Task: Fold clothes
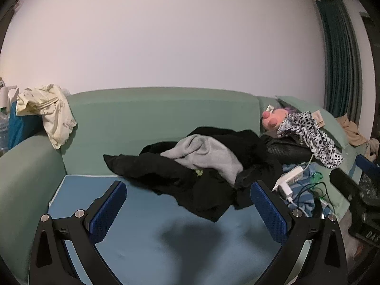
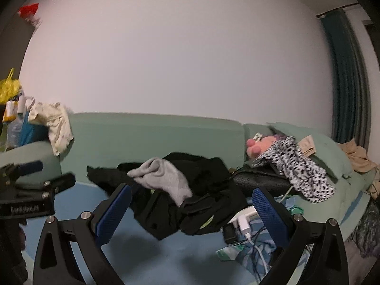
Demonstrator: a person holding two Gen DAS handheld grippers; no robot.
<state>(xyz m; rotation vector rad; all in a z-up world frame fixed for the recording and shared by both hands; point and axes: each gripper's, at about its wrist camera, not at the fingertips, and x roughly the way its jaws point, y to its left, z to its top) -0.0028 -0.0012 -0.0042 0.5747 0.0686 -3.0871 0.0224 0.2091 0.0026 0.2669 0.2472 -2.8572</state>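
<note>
**A:** Where's the laundry from where you sit?

**B:** I see a heap of black clothes [image 1: 190, 178] lying mid-sofa, on the blue seat cover [image 1: 147, 237] up against the green backrest [image 1: 161, 116], with a grey garment [image 1: 209, 154] draped across the top of it. My left gripper [image 1: 188, 210] hangs over the seat's front part, just short of the heap's near edge; its blue pads [image 1: 108, 211] stand wide apart with nothing between them.

**A:** And the other one?

**B:** My right gripper [image 2: 192, 213] is also spread wide and empty, and the pile [image 2: 180, 204] lies straight ahead between its fingers, a little closer than on the left. In that view the left tool [image 2: 35, 185] shows blurred near the sofa's left armrest.

**A:** Anything else around the pile?

**B:** Toward the right end of the sofa I see a white power strip with cables [image 1: 288, 180] on a striped blue cloth [image 1: 301, 194], just beside the heap. Behind that lie a black-and-white spotted garment [image 1: 308, 135] and a pink plush toy [image 1: 273, 118]. A cream garment [image 1: 51, 109] hangs over the left armrest's back corner.
</note>
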